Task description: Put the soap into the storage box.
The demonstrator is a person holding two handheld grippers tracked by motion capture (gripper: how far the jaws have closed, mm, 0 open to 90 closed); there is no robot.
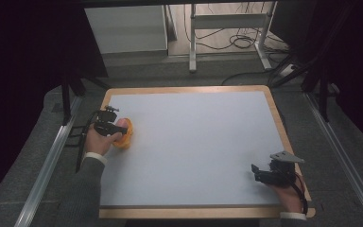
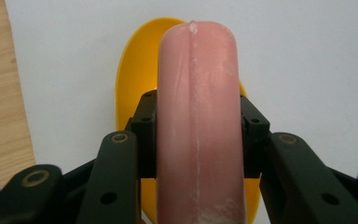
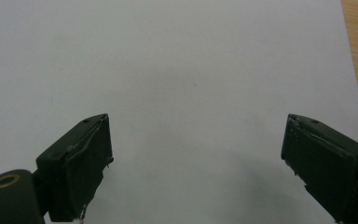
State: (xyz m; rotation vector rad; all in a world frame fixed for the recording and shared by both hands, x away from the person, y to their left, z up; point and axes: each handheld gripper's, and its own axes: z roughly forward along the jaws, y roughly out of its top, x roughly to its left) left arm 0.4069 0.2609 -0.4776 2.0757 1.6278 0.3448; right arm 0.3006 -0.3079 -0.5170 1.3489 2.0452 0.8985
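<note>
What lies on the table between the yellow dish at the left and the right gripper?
Nothing: in the high view the white table top is bare from the yellow dish to the right gripper.

- A pale grey surface [image 1: 194, 146] with a light wooden rim [image 1: 184, 89] lies at the centre.
- Tangled black cables [image 1: 238, 40] lie on the floor at 12 o'clock.
- A white table frame [image 1: 193, 42] stands near the cables.
- A metal rail [image 1: 47, 165] runs at 9 o'clock.

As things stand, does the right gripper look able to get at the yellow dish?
Probably not without a long move. The right gripper sits open at the near right corner, while the yellow dish lies by the board's far left edge, with the left gripper holding a pink sausage over it.
</note>
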